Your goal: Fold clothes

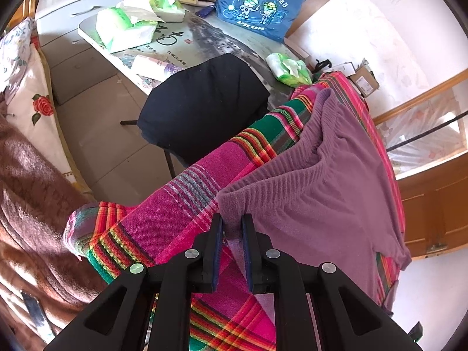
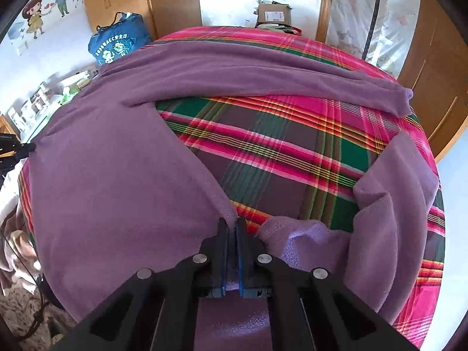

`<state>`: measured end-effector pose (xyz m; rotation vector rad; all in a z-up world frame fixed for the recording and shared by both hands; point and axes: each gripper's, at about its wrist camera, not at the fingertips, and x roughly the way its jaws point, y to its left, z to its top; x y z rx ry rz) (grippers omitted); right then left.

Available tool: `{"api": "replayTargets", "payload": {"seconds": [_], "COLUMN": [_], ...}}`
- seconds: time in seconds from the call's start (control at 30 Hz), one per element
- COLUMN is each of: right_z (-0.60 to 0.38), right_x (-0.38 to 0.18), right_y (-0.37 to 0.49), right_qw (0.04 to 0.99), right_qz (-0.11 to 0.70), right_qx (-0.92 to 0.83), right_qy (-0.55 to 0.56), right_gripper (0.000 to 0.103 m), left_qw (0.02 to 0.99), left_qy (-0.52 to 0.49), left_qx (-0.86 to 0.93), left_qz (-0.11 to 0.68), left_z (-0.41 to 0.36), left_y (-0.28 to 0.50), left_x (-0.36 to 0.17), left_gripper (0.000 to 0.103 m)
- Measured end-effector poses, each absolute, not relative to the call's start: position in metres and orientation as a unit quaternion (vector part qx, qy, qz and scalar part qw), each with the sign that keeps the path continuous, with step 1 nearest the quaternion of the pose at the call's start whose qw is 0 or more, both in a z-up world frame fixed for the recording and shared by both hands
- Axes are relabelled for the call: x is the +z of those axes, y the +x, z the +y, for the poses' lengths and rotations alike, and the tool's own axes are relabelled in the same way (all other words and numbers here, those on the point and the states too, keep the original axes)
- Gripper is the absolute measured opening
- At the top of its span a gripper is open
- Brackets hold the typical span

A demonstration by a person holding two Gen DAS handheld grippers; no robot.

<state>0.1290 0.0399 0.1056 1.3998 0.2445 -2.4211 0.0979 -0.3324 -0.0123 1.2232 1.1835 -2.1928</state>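
Note:
A purple fleece garment [image 2: 111, 158] lies spread over a pink, green and red plaid cloth [image 2: 272, 146]. One long leg [image 2: 263, 67] of it runs across the far side; another part [image 2: 392, 193] lies bunched at the right. In the right wrist view my right gripper [image 2: 233, 223] is shut on the fleece's near pointed edge. In the left wrist view my left gripper [image 1: 232, 219] is shut on a corner of the same purple garment [image 1: 330, 169], beside its ribbed waistband [image 1: 292, 163].
A dark cushioned chair [image 1: 204, 102] stands beyond the plaid cloth [image 1: 181, 204]. Behind it a table [image 1: 210, 38] holds tissue packs [image 1: 125, 26] and a blue bag [image 1: 257, 3]. A brown blanket [image 1: 32, 204] lies at the left. Wooden cupboards [image 2: 438, 82] stand at the right.

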Motion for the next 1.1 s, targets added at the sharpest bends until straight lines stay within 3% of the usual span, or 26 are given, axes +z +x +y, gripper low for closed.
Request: {"api": "replayTargets", "payload": {"seconds": [0.1, 0.2, 0.33, 0.5, 0.7, 1.1], "right_z": [0.036, 0.03, 0.011, -0.015, -0.064, -0.187], "right_x": [0.107, 0.117, 0.134, 0.145, 0.14, 0.127], "right_y": [0.128, 0.131, 0.136, 0.131, 0.118, 0.103], "right_qw": [0.159, 0.156, 0.163, 0.203, 0.279, 0.393], "right_qz": [0.098, 0.115, 0.139, 0.134, 0.099, 0.062], "right_qx": [-0.847, -0.855, -0.866, -0.87, -0.851, -0.806], "right_qy": [0.498, 0.481, 0.451, 0.428, 0.435, 0.438], "right_gripper": [0.007, 0.018, 0.024, 0.024, 0.024, 0.026], "left_qw": [0.178, 0.181, 0.207, 0.147, 0.039, -0.013], "left_qy": [0.437, 0.435, 0.405, 0.379, 0.434, 0.532], "left_qx": [-0.776, -0.78, -0.804, -0.84, -0.834, -0.792], "left_qz": [0.418, 0.412, 0.383, 0.359, 0.339, 0.3], "left_z": [-0.332, -0.334, -0.341, -0.344, -0.336, -0.342], "left_y": [0.099, 0.105, 0.116, 0.094, 0.027, -0.078], "left_x": [-0.011, -0.006, 0.011, 0.038, 0.038, 0.015], "left_gripper": [0.017, 0.025, 0.025, 0.028, 0.032, 0.033]}}
